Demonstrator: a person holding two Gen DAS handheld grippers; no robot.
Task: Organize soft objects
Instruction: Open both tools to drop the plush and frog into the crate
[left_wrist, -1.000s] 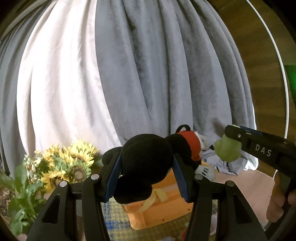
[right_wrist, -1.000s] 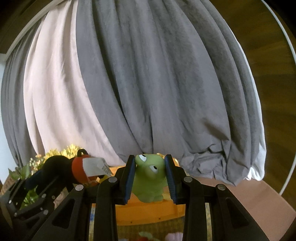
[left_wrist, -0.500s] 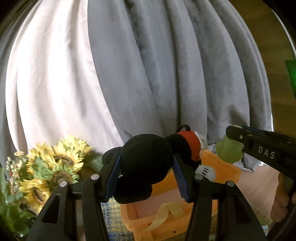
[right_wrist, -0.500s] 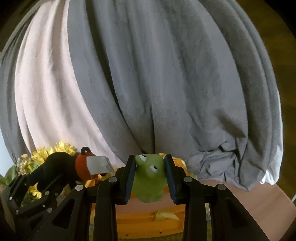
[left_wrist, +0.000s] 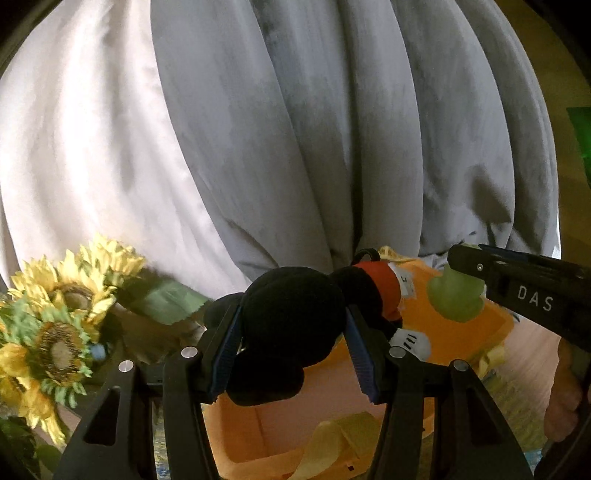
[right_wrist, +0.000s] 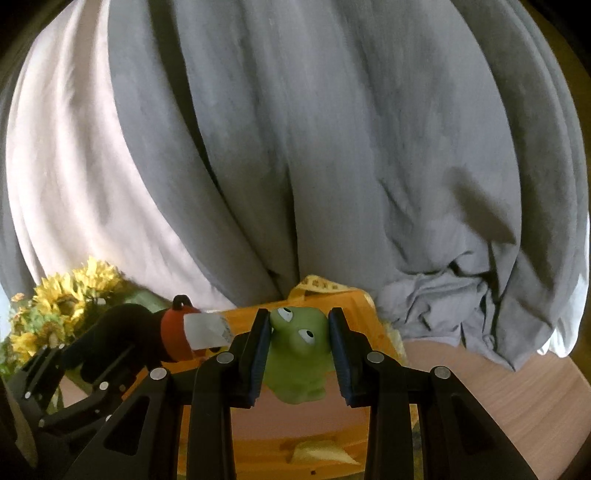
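Observation:
My left gripper (left_wrist: 293, 325) is shut on a black plush mouse (left_wrist: 291, 314) with red shorts and a white glove, held above an orange fabric bin (left_wrist: 476, 328). In the right wrist view my right gripper (right_wrist: 298, 334) is shut on a green frog toy (right_wrist: 297, 365), which hangs over the same orange bin (right_wrist: 306, 432). The frog (left_wrist: 456, 295) and the right gripper show at the right of the left wrist view. The plush mouse (right_wrist: 125, 332) in the left gripper shows at the left of the right wrist view. A yellow strap (left_wrist: 332, 439) lies in the bin.
Grey and white curtains (right_wrist: 295, 147) hang right behind the bin. Artificial sunflowers (left_wrist: 62, 325) stand to the left, also as sunflowers (right_wrist: 62, 299) in the right wrist view. A pale wooden surface (right_wrist: 498, 387) lies to the right. A person's hand (left_wrist: 561, 406) holds the right gripper.
Both grippers have moved forward and down toward the orange bin with their toys still held. The bin and the curtains look larger and the bin's inside shows.

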